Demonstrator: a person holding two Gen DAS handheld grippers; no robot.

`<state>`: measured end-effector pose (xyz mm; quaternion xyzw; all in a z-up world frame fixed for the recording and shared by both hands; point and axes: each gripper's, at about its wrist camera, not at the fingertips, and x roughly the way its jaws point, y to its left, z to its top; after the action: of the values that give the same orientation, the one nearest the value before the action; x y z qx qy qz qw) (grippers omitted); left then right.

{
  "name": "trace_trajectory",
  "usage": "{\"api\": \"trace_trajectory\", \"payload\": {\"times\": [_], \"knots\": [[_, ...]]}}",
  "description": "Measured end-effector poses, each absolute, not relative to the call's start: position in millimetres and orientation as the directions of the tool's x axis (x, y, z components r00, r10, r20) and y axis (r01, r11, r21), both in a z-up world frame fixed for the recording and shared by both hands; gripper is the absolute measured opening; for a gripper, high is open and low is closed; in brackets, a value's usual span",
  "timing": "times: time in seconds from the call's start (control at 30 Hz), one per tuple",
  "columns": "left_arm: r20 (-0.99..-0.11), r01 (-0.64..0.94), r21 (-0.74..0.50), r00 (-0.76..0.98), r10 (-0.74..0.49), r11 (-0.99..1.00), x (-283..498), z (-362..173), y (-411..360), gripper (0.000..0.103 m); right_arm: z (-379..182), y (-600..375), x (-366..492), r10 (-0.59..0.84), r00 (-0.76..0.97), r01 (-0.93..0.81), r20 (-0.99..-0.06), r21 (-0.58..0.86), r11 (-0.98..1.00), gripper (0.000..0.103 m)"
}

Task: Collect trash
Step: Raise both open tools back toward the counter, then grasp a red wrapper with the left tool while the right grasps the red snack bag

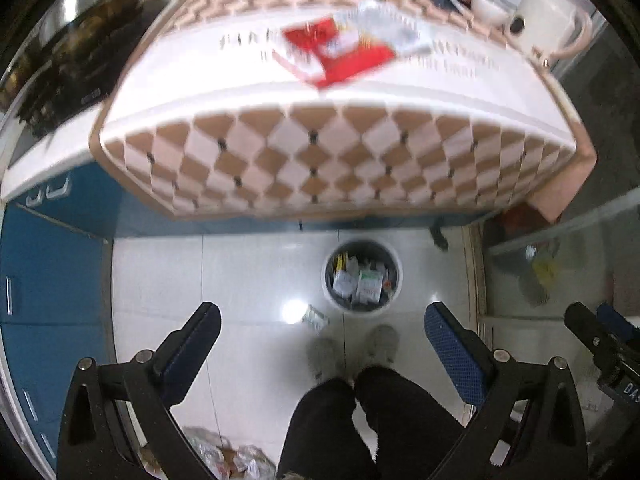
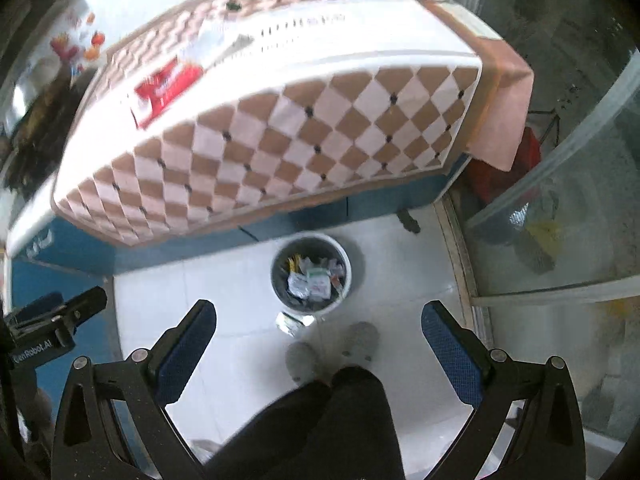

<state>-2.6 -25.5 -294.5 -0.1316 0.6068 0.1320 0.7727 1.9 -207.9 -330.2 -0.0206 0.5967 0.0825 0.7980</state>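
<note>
A red and white wrapper (image 1: pixel 340 52) lies on the checkered tablecloth, with a clear plastic wrapper (image 1: pixel 384 26) just behind it; the red wrapper also shows in the right wrist view (image 2: pixel 166 88). A round white bin (image 1: pixel 362 276) full of trash stands on the floor under the table's front edge, also in the right wrist view (image 2: pixel 311 274). A small crumpled wrapper (image 1: pixel 315 317) lies on the floor beside the bin (image 2: pixel 291 321). My left gripper (image 1: pixel 322 320) is open and empty above the floor. My right gripper (image 2: pixel 319 316) is open and empty too.
The table (image 1: pixel 340 160) carries a white kettle (image 1: pixel 552 24), a bowl (image 1: pixel 486 10) and a bottle at the back. Blue cabinets (image 1: pixel 48 280) stand left, a glass door (image 1: pixel 560 272) right. The person's legs and shoes (image 1: pixel 352 352) are below. A plastic bag (image 1: pixel 224 458) lies on the floor.
</note>
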Motion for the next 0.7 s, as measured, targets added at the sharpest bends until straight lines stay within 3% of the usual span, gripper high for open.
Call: {"api": "trace_trajectory", "payload": {"times": [0.2,0.4,0.7], "knots": [[-0.942,-0.434,-0.086,0.329,0.069,0.897,53.9,-263.5,26.6,0.103,-284.3,-191.8,58.9,0.199,0.338,-0.123,-0.920,0.166,0.978,0.103],[-0.952,-0.550,-0.142,0.303,0.039,0.823,113.8,-282.2,78.6,0.103,-264.9,-157.3,159.3,0.279,0.351,-0.133,-0.894,0.247,0.960,0.103],[-0.971,-0.685,-0.157,0.238,0.015,0.712,200.7,-332.9,120.6,0.103,-321.4,-68.9,334.2,0.361,0.195,-0.318,-0.912,0.289,0.903,0.103]]}}
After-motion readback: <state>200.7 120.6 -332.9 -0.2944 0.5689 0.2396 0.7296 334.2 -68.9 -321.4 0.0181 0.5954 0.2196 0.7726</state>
